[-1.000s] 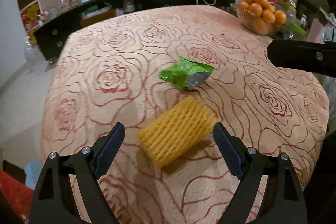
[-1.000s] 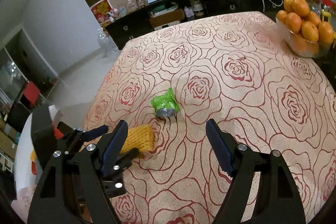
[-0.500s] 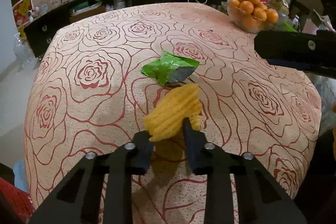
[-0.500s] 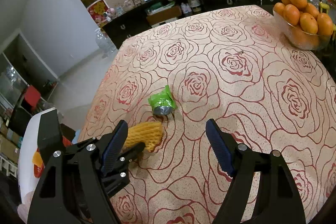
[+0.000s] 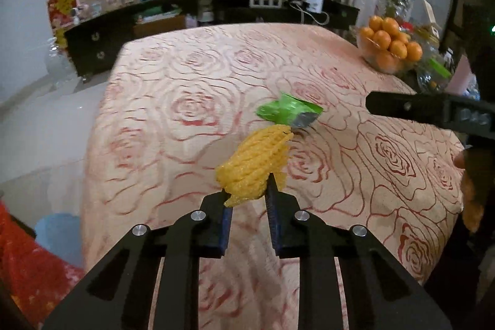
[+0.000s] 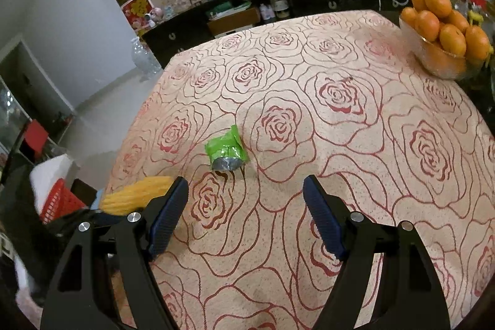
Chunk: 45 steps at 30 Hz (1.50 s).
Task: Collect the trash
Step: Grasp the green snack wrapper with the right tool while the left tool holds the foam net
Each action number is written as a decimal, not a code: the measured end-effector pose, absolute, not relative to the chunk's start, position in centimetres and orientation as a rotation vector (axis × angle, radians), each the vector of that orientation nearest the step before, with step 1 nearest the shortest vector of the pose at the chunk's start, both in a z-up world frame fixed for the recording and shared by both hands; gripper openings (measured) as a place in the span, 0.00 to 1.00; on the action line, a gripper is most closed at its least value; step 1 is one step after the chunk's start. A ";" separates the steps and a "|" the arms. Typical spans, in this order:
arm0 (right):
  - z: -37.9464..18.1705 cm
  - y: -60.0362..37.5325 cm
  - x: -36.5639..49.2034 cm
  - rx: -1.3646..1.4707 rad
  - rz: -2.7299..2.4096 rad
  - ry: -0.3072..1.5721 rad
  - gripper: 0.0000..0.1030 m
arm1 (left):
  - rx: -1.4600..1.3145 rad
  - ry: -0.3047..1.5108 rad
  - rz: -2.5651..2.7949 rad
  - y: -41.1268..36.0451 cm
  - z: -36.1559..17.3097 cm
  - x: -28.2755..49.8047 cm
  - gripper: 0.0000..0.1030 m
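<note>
The foam net's (image 6: 136, 198) near end hides behind the right gripper's finger (image 6: 167, 217). The orange bowl (image 6: 445, 64) runs off the edge, and the far shelf (image 5: 216, 5) clutter is blurred.

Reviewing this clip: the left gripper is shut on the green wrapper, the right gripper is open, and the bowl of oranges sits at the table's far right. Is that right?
Not quite. The left gripper is shut on the yellow foam net, not the green wrapper, which lies untouched on the tablecloth; the left wrist view shows this. The right gripper is open and the bowl of oranges sits far right, as stated.
</note>
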State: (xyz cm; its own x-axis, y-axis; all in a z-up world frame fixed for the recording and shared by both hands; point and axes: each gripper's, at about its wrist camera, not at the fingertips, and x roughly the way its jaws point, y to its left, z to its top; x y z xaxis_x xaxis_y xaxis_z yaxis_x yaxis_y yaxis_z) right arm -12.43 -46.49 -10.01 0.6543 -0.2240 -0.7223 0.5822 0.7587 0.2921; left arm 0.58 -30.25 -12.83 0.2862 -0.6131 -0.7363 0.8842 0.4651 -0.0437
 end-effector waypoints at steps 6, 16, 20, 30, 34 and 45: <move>-10.3 -45.8 -9.2 0.428 -0.468 0.754 0.72 | 0.346 0.741 -0.968 -26.1 -9.8 1.6 0.19; -12.9 -46.5 -3.6 0.312 -0.430 0.839 0.72 | 0.284 0.712 -0.889 -22.7 -9.1 2.8 0.19; -13.9 -47.8 -2.4 0.333 -0.421 0.856 0.72 | 0.280 0.719 -0.872 -22.3 -9.5 3.3 0.19; -15.6 -47.3 -1.0 0.286 -0.386 0.923 0.51 | 0.271 0.728 -0.842 -21.9 -9.8 3.7 0.19; -15.5 -47.4 -1.1 0.278 -0.396 0.922 0.40 | 0.272 0.730 -0.835 -21.8 -10.0 3.6 0.19; -13.8 -46.7 -1.9 0.285 -0.395 0.855 0.37 | 0.257 0.729 -0.793 -21.1 -10.1 4.4 0.19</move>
State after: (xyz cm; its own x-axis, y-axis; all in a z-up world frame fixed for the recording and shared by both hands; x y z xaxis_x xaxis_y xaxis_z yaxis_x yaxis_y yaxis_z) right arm -1.94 -46.66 -13.77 0.5915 -0.2221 -0.7751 0.4463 0.8908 0.0853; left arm 4.35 -21.14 -10.06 0.4770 -0.5562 -0.6806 0.7252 0.6865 -0.0527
